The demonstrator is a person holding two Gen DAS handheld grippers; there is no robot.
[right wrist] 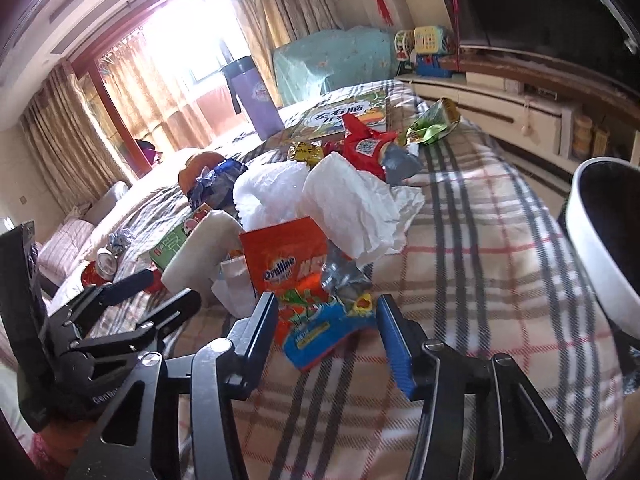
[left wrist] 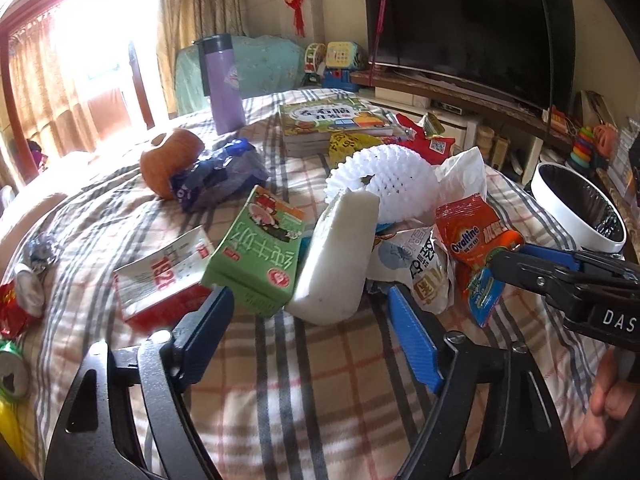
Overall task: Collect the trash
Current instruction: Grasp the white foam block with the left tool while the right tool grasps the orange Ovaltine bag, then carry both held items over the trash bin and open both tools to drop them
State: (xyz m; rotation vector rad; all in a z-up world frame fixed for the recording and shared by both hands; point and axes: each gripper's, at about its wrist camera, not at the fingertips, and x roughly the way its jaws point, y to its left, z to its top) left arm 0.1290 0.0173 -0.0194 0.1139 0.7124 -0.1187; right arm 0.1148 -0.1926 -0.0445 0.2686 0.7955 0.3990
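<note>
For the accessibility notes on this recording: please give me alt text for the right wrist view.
The right gripper hovers open around a blue and orange snack wrapper at the near edge of a trash pile on a plaid cloth. Behind lie an orange Ovaltine packet and crumpled white paper; a white bin stands right.

The orange snack packet (left wrist: pixel 476 236) reads "Ovaltine" in white letters on a blue oval, legible in both views. The red and white carton (left wrist: pixel 164 276) carries the red number "1926". The right gripper's (left wrist: pixel 516 246) black body shows "DAS" at the edge of the left wrist view. A QR code sits on the red wrapper (right wrist: pixel 366 148).
</note>
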